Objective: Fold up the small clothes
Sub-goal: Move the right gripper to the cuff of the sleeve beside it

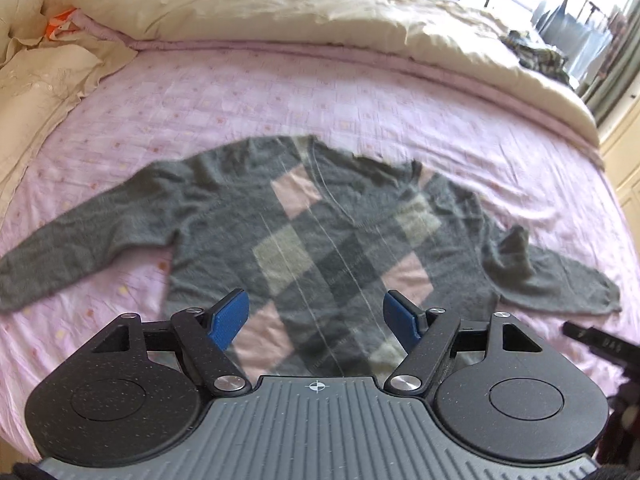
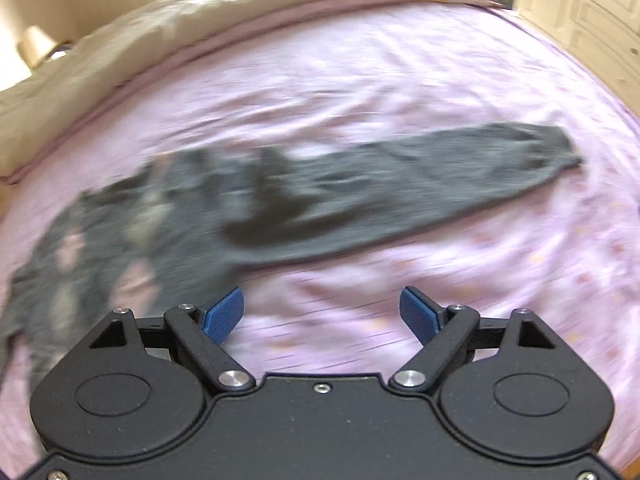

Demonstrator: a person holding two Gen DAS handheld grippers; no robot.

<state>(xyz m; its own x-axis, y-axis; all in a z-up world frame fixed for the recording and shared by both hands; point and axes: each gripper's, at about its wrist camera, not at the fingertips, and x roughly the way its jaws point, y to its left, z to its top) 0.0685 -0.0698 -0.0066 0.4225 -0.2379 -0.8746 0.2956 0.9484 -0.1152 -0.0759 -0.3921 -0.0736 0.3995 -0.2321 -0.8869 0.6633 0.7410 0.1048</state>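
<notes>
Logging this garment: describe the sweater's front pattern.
Grey sweater with pink and pale grey argyle diamonds; clearest in the left wrist view.

Bed (image 1: pixel 360 92) w/ pink patterned sheet taking up most of both views. Cream duvet (image 1: pixel 248 4) lying bunched along far side; tufted headboard (image 1: pixel 24 4) showing at left w/ pillow (image 1: pixel 44 80) below it. Window (image 1: pixel 576 20) at upper right letting in bright daylight, green curtain (image 1: pixel 612 80) hanging beside it. Cream panelled cupboard doors (image 2: pixel 600 12) standing at right. Lamp (image 2: pixel 38 44) showing far left in right wrist view, blurred.
</notes>
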